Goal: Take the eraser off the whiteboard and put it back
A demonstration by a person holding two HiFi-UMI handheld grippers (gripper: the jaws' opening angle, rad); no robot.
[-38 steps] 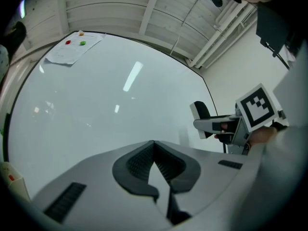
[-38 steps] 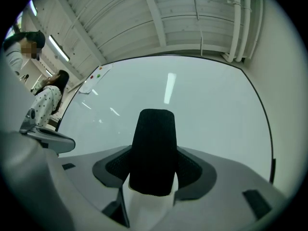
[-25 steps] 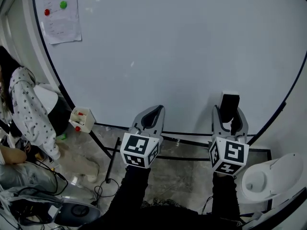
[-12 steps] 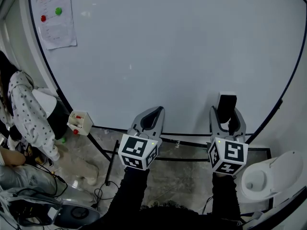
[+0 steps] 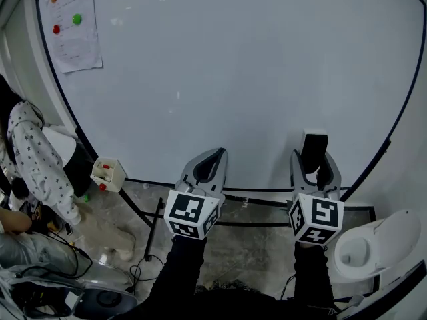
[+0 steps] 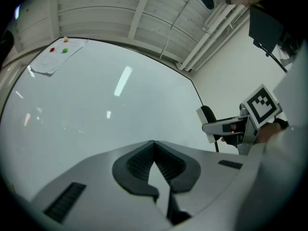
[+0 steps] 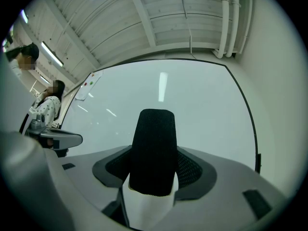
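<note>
1. Eraser (image 7: 153, 153) is in the right gripper (image 5: 314, 164). The jaws stand wide with the pads pressed on its two long sides. Most of its length sticks out past the tips toward the whiteboard (image 5: 233, 65).
2. Build: black woven felt on the face toward the gripper's camera, white body underneath.
3. Handling, my read: light, with a stiff body. The felt is soft and grippy, so slip risk is low. Not fragile, so a firm squeeze is fine.
4. Where to hold: on the sides of the white body, as now, and not on the felt, which would squash and let it twist. The grip sits at the rear end, so the long overhang could pivot in the pads if the tip is pushed hard against the board. Keep contact gentle and square.
5. Left gripper (image 6: 154, 146): jaws closed tip to tip with nothing in them. It is beside the right one, not touching it, and has no part in the hold.
6. Position: the eraser is in front of the board's lower right area, just above the bottom frame. I can't tell whether its far end touches the surface.
7. Stage, my read: the eraser looks to be off the board, and the put-back is what remains. What holds it to the board isn't visible.
8. Further out: a paper sheet (image 5: 70, 29) with coloured magnets at the board's top left, and a small box (image 5: 107, 173) at its lower left edge. A person (image 5: 37, 152) is at the far left, well apart.
</note>
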